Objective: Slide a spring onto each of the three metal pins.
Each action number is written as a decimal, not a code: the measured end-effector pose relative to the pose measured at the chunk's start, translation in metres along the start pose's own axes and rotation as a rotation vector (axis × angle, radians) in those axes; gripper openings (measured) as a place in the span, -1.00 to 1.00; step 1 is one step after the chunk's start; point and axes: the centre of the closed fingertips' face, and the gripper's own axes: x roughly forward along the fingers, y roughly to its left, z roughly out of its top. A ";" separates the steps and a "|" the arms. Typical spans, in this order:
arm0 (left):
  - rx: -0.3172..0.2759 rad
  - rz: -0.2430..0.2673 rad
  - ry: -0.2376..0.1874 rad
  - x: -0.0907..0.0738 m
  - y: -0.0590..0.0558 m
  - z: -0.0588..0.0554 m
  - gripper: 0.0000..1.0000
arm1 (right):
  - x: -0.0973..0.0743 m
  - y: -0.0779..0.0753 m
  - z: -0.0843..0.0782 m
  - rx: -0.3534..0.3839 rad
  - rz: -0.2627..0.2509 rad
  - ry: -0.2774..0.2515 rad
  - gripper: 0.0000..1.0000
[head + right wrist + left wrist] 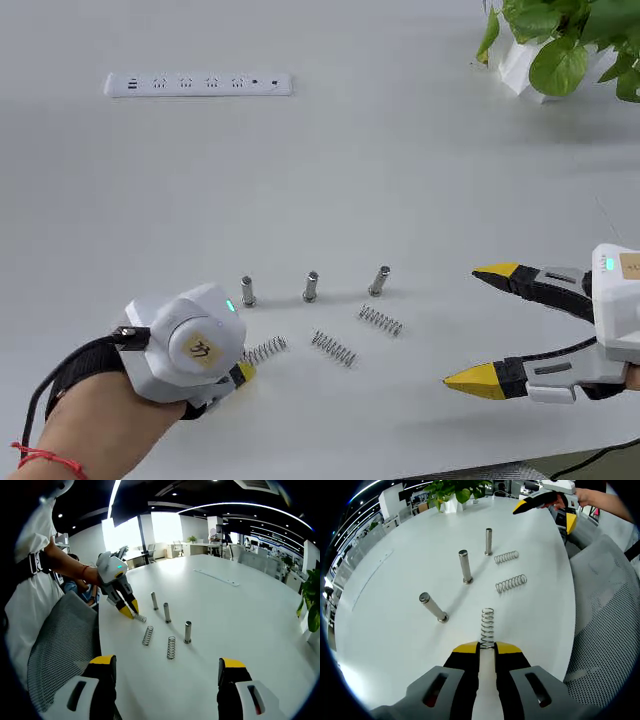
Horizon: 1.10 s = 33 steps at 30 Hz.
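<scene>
Three short metal pins stand upright in a row on the white table: the left pin (248,291), the middle pin (311,286) and the right pin (379,280). Three springs lie in front of them: one (266,350) at the left, one (333,348) in the middle, one (381,320) at the right. My left gripper (243,372) is shut on the near end of the left spring (487,625), which still rests on the table. My right gripper (485,325) hovers wide open at the right, with nothing between its yellow-tipped fingers (102,660).
A white power strip (198,84) lies at the far left of the table. A potted plant (565,40) stands at the far right corner. A grey mesh chair (605,630) sits by the table's near edge.
</scene>
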 end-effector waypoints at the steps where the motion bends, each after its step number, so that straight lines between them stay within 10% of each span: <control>1: -0.001 0.002 0.001 0.000 0.001 0.000 -0.85 | 0.000 0.000 0.000 0.001 0.000 -0.001 0.67; 33: -0.010 -0.023 -0.009 -0.003 -0.001 0.001 -0.86 | 0.003 0.004 0.001 0.007 -0.002 0.001 0.60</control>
